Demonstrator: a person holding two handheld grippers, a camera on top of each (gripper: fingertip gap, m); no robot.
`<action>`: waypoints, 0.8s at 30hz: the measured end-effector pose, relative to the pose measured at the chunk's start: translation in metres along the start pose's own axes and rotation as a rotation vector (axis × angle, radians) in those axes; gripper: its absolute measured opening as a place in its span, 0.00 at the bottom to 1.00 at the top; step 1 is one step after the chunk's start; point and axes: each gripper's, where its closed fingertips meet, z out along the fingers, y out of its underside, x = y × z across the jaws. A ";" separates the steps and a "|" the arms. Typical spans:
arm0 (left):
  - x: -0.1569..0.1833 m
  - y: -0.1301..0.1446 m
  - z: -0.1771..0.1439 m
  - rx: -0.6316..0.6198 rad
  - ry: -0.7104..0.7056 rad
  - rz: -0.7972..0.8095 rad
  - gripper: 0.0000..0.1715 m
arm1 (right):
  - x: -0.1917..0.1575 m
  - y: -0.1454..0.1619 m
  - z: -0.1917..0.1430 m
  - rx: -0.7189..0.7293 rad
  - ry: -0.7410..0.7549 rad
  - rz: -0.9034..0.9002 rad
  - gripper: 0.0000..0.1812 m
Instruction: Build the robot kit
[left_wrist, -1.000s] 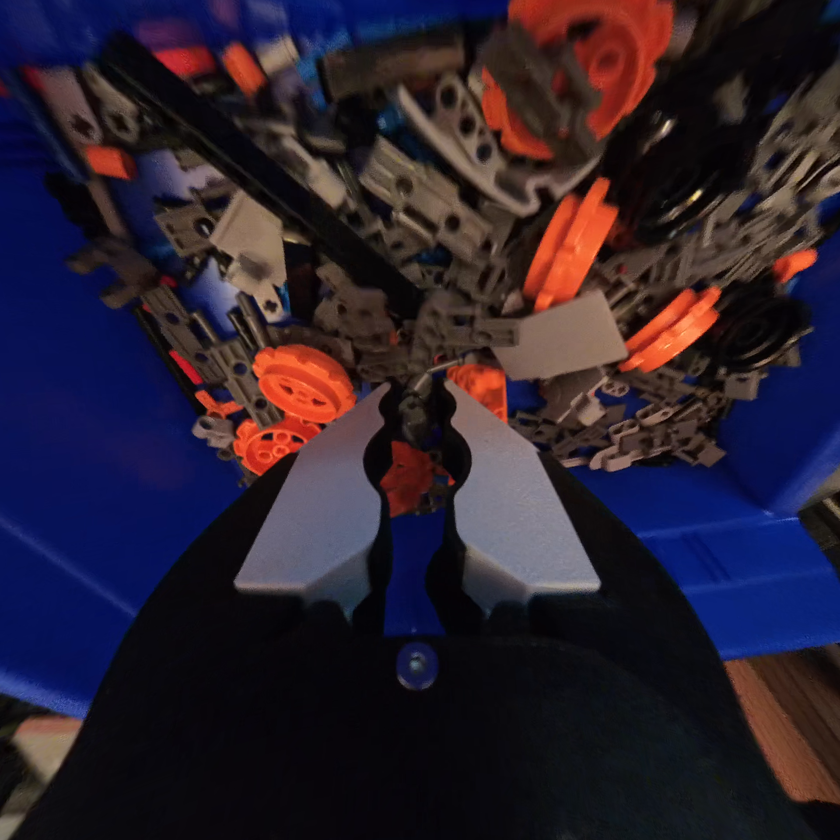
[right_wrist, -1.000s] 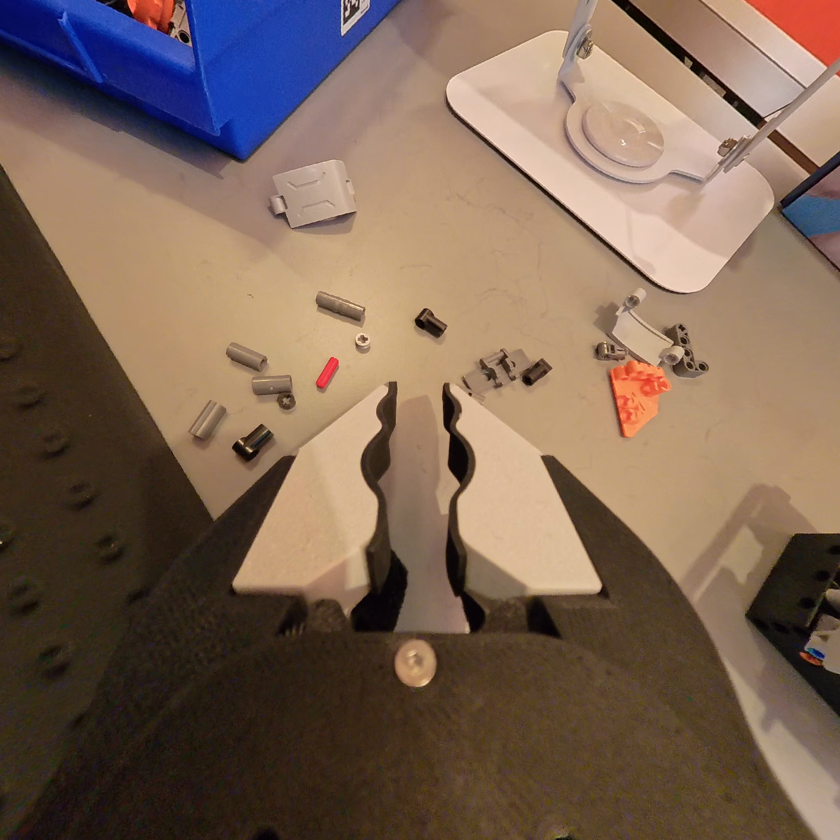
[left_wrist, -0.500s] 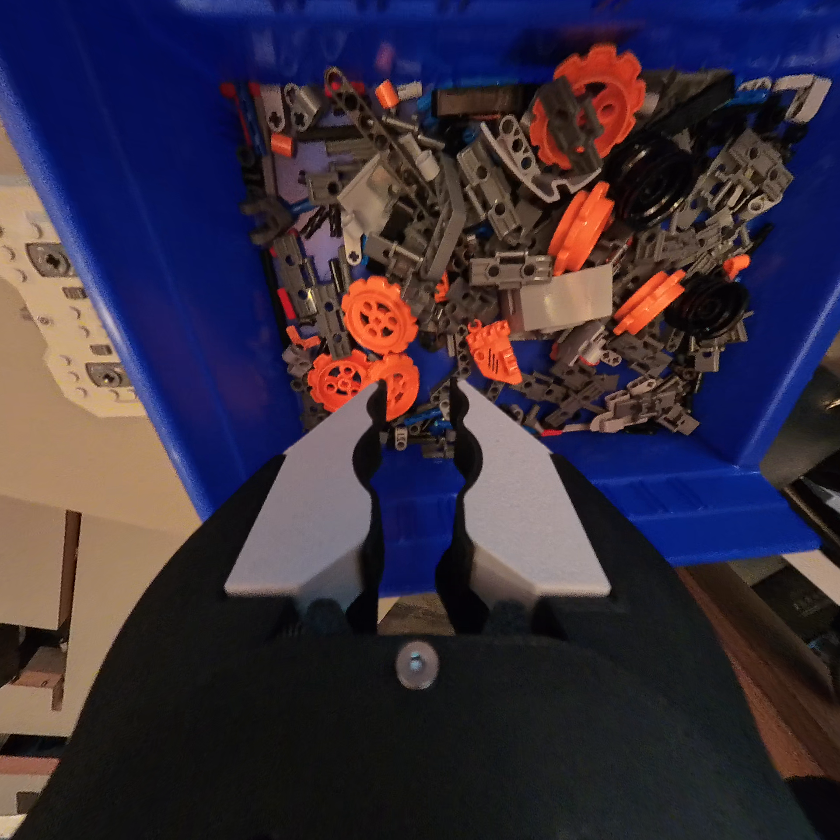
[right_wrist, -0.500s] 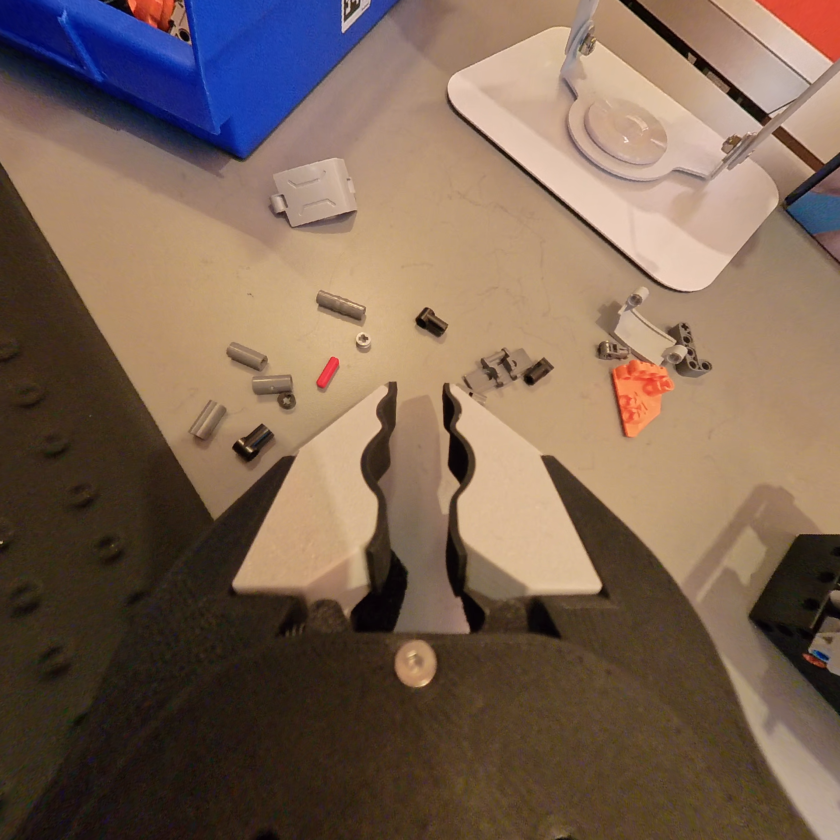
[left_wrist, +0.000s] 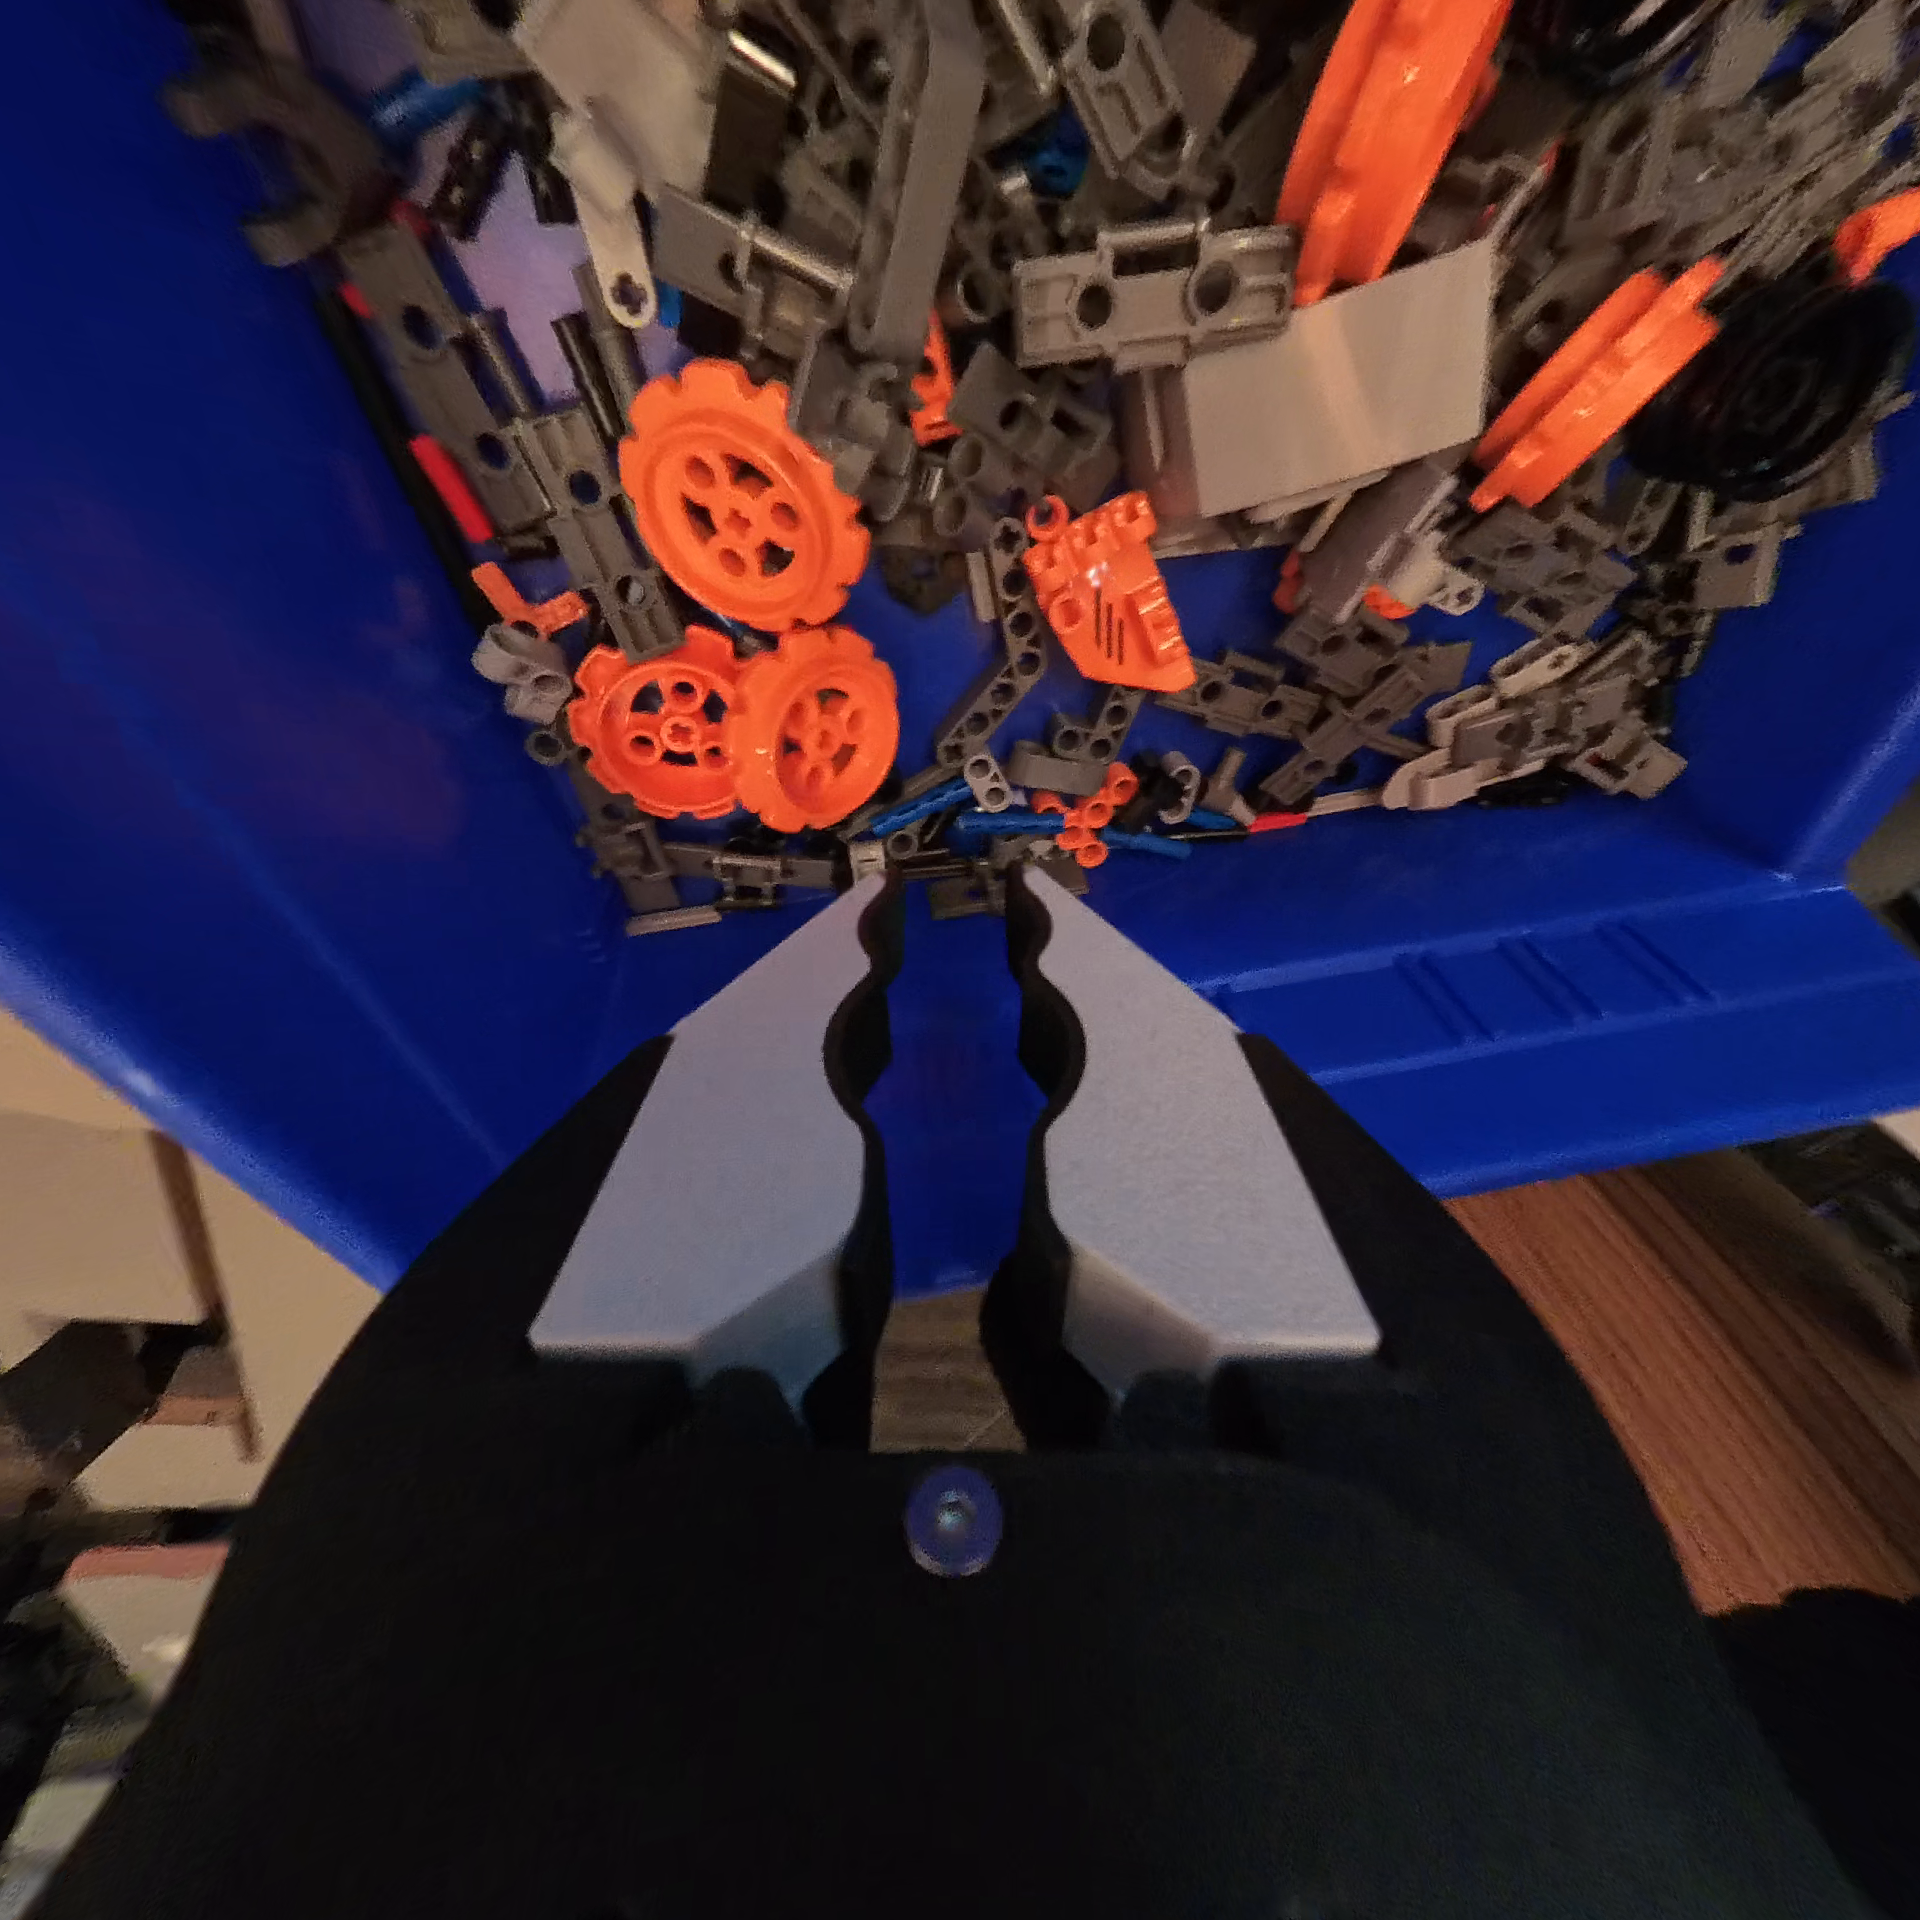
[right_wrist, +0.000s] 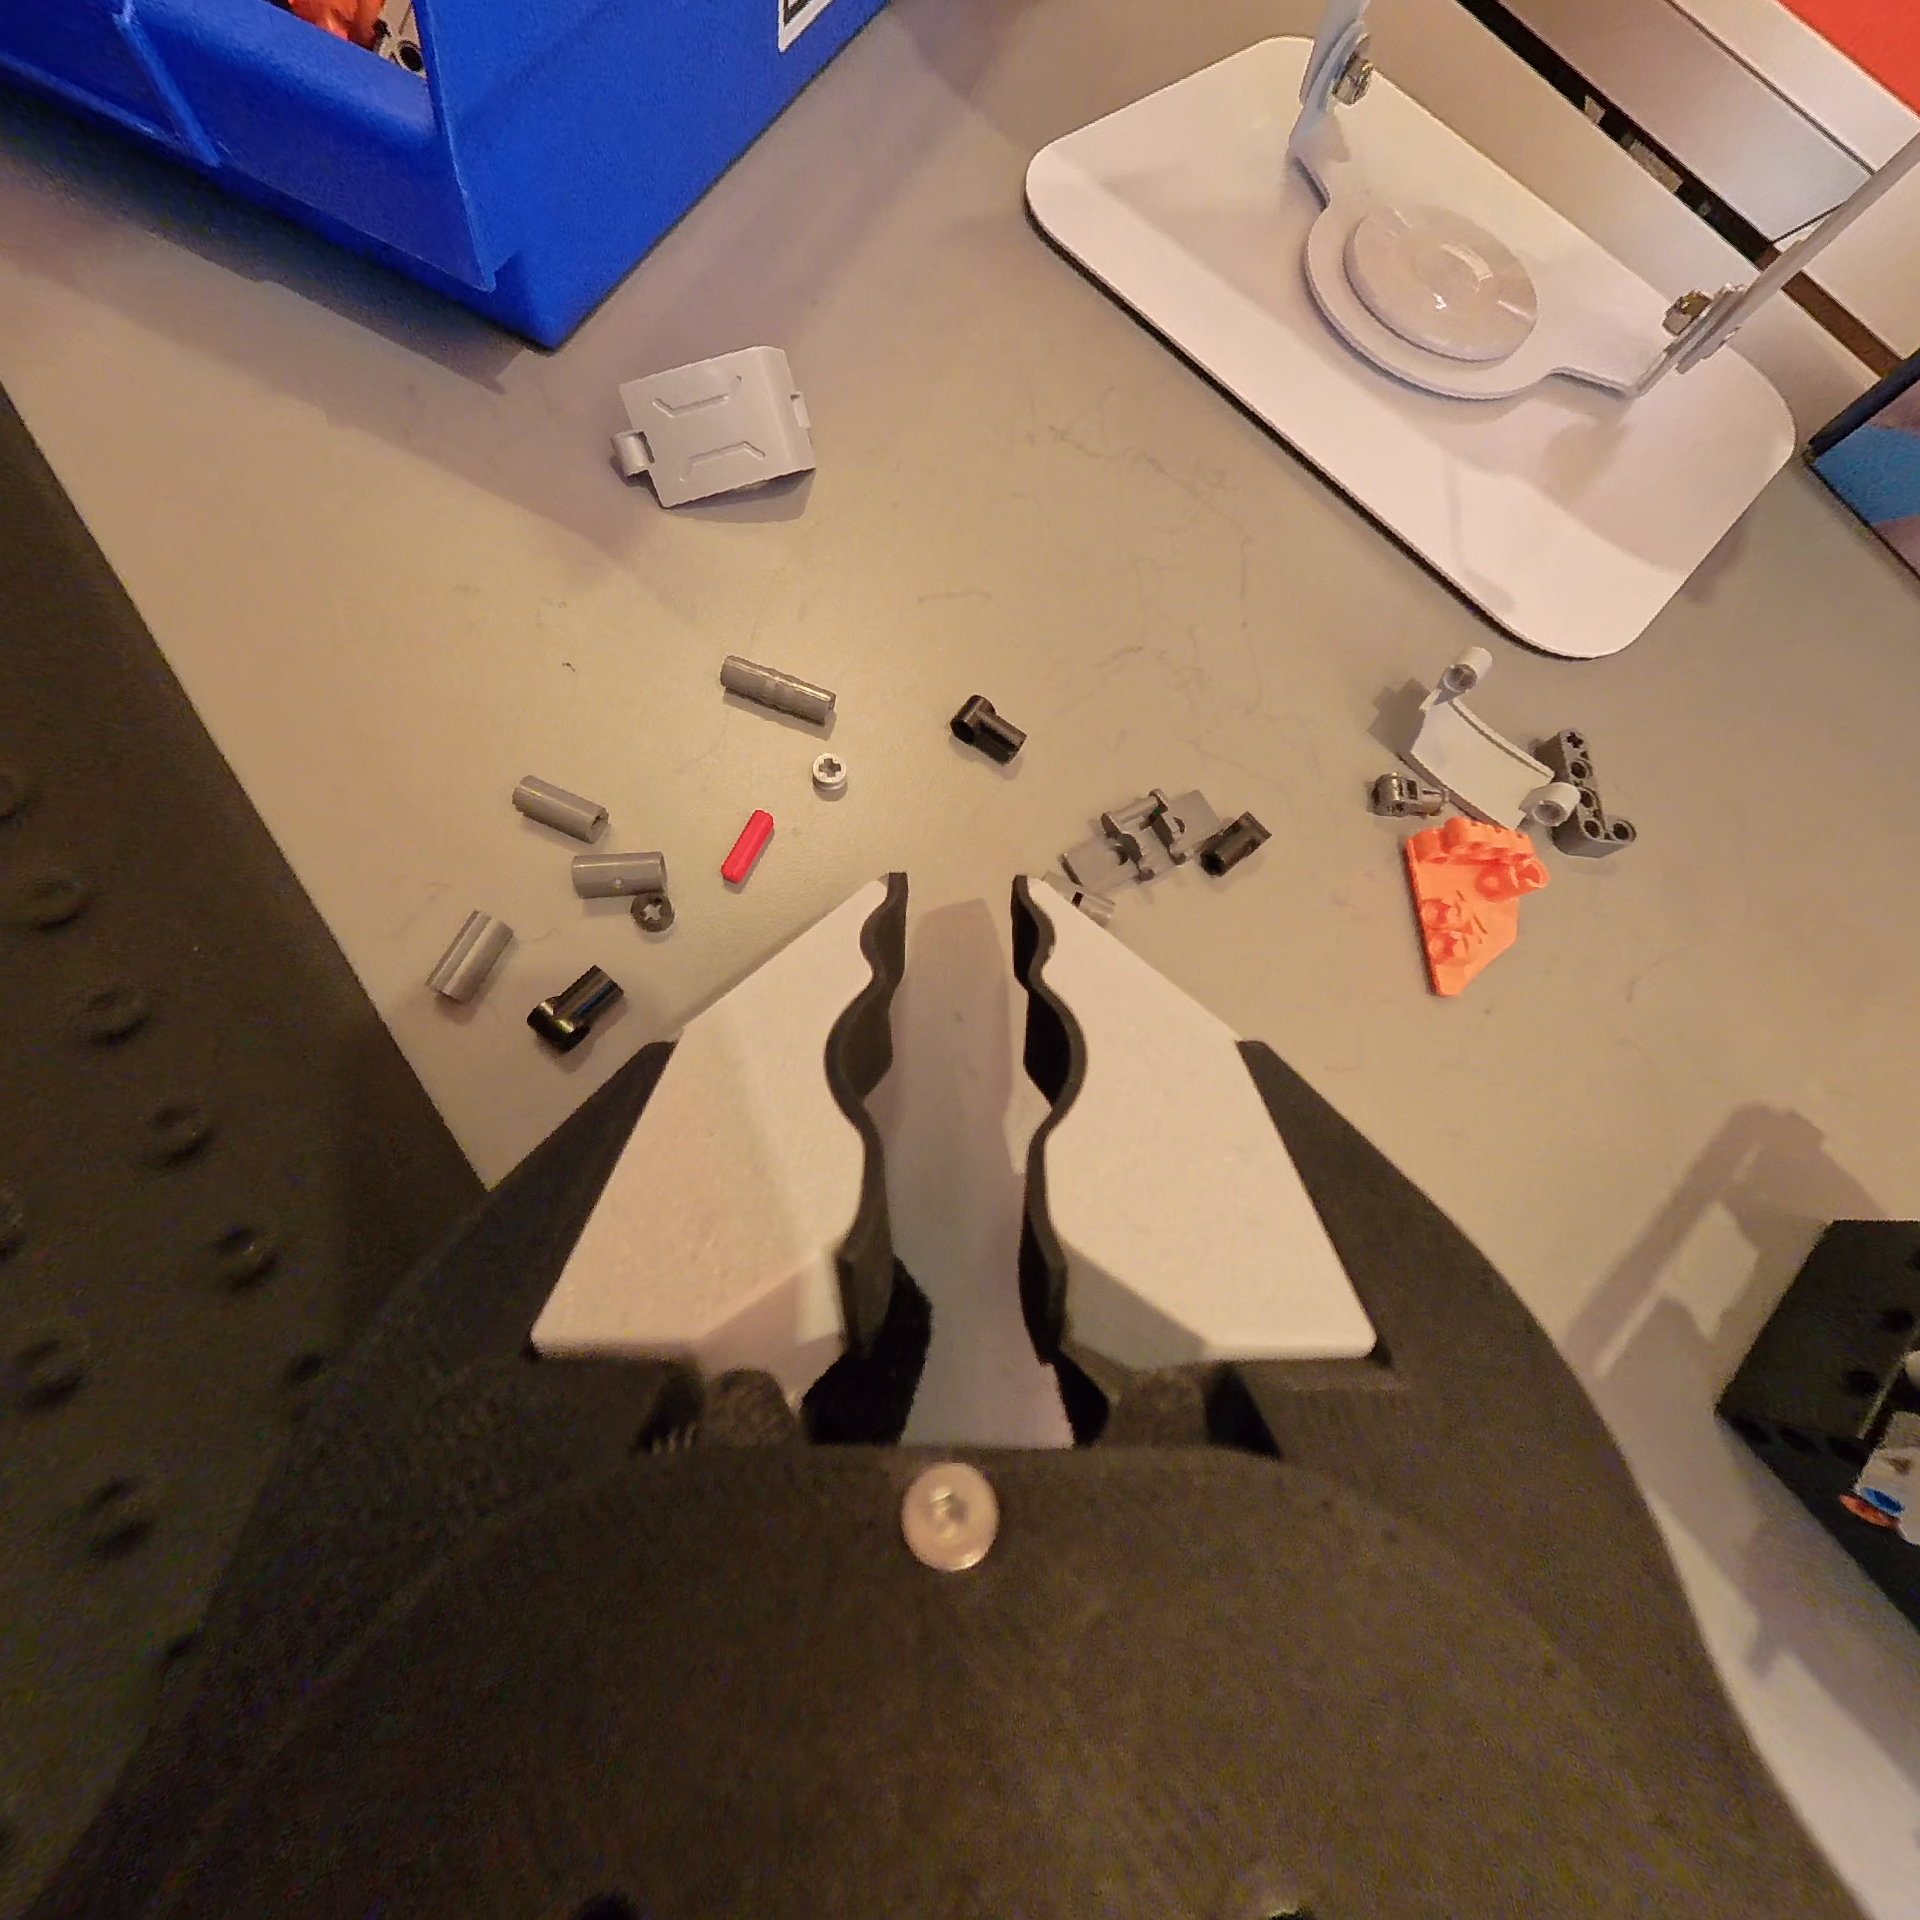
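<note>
The blue plastic bin (left_wrist: 260, 727), filled with grey, black and orange plastic construction pieces, fills the upper part of the left wrist view. In the right wrist view it (right_wrist: 520, 156) stands at the far left corner of the grey table (right_wrist: 1039, 520). A white-and-black printed sticker (right_wrist: 821, 16) is fixed to the bin's outer wall, cut off by the frame edge. No other marking is legible. The left gripper (left_wrist: 945, 883) has its two fingers spread with nothing between them. Its tips are at the near edge of the pile, just beside a cluster of small grey and blue pins (left_wrist: 977, 831). Three orange toothed wheels (left_wrist: 743, 497) and an orange wedge-shaped shell (left_wrist: 1107, 597) lie just beyond. Compared with 0.5 s ago, the bin appears closer and the tips now reach the nearest pieces; the dark piece seen between the tips 1.0 s ago is gone. The right gripper (right_wrist: 956, 883) is also spread and empty, above the table. A grey connector cluster (right_wrist: 1143, 842) lies just beside its right tip, and a small red pin (right_wrist: 747, 845) lies near its left. A grey rectangular panel (right_wrist: 717, 426), an orange triangular plate (right_wrist: 1470, 899) and a white stand base (right_wrist: 1403, 468) lie farther off. This view is unchanged from the earlier frames.
</note>
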 end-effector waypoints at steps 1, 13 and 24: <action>-0.002 0.001 0.004 -0.024 -0.014 0.010 0.11 | 0.000 0.000 0.000 0.000 0.000 0.000 0.09; 0.005 -0.002 0.035 -0.144 0.011 0.038 0.09 | 0.002 -0.001 -0.001 0.009 0.016 -0.001 0.09; 0.013 -0.029 0.029 -0.029 0.034 0.064 0.01 | 0.001 -0.002 -0.002 0.019 0.008 0.001 0.09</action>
